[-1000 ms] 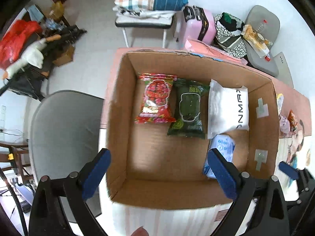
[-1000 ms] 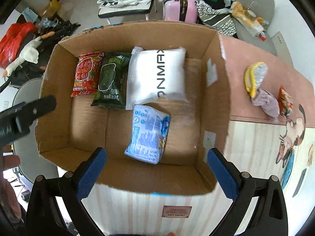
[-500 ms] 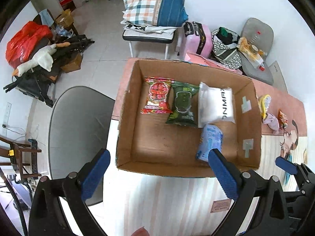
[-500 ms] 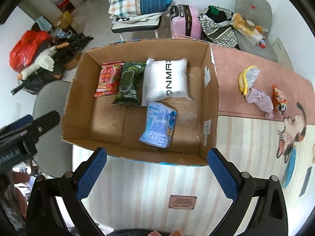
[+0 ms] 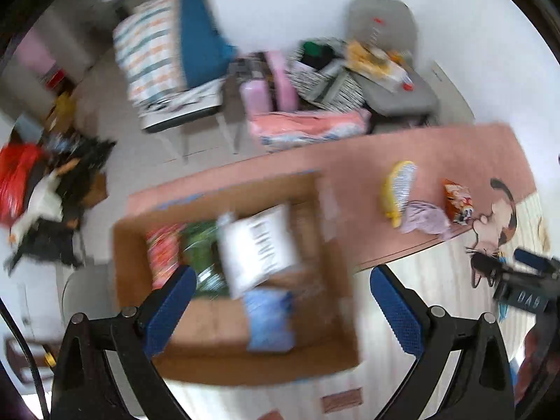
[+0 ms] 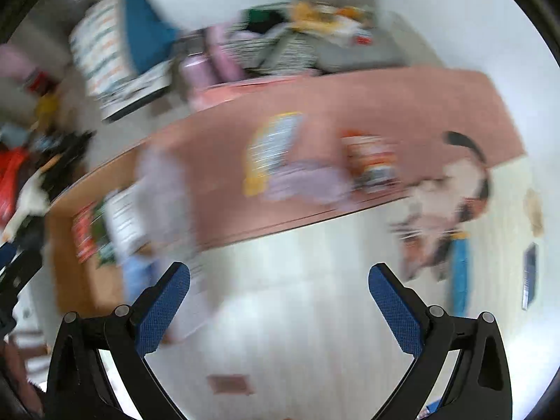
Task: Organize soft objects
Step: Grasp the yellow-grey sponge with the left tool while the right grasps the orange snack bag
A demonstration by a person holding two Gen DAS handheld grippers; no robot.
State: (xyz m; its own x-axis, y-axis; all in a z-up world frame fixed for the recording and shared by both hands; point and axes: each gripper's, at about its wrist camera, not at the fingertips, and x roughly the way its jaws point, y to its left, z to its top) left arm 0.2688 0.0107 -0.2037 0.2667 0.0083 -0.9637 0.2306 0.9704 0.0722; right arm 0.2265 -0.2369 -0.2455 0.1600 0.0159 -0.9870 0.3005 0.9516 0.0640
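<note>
A cardboard box (image 5: 336,245) stands on the table and holds a red packet (image 5: 162,255), a green packet (image 5: 199,255), a white pack (image 5: 257,255) and a blue pack (image 5: 269,318). My left gripper (image 5: 278,311) is open and empty, high above the box's near side. On the pink mat to the right lie a yellow packet (image 6: 269,147), a lilac cloth (image 6: 308,183) and an orange packet (image 6: 371,161); they also show in the left wrist view, the yellow packet (image 5: 399,185) leftmost. My right gripper (image 6: 278,309) is open and empty, above the striped cloth in front of them. Both views are blurred.
A cat picture (image 5: 493,231) is on the mat's right end. The right gripper's body (image 5: 525,287) shows at the right edge of the left wrist view. Chairs, a pink suitcase (image 5: 269,91) and bags stand behind the table. A grey chair (image 5: 87,297) is left of the box.
Both grippers have swung right and tilted up, away from the box. The right view now centres on the loose items on the pink mat. Both stay open.
</note>
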